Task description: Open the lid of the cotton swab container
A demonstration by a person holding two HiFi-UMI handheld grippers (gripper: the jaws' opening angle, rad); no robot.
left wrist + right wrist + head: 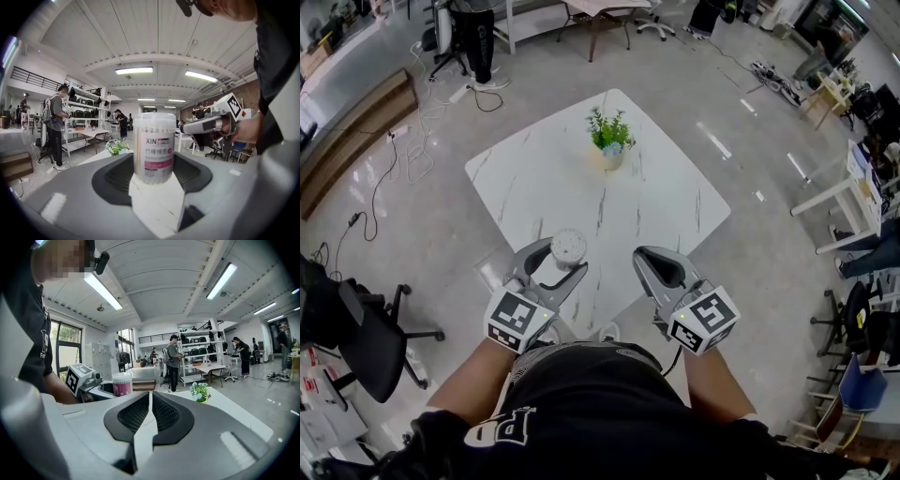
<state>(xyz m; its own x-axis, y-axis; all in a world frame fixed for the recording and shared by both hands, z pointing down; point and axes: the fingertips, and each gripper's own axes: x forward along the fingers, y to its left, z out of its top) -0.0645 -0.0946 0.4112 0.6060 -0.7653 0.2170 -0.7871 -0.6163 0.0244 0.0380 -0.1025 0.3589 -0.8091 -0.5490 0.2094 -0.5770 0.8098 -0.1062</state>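
Observation:
The cotton swab container [568, 247] is a clear round tub with a white lid and a pink label, standing upright near the front of the white marble table [666, 202]. My left gripper [561, 257] has a jaw on each side of it. In the left gripper view the container [153, 147] fills the gap of that gripper [153, 165], with both black pads against its sides and its lid on. My right gripper [660, 264] hovers to the right of it, shut and empty. In the right gripper view the jaws of that gripper [150, 401] meet, and the container [122, 384] shows at the left.
A small potted plant [609, 141] stands toward the table's far side. A black office chair [366, 328] is on the floor at the left. Desks, cables and more chairs lie round the room's edges. People stand by shelves [84, 122] in the background.

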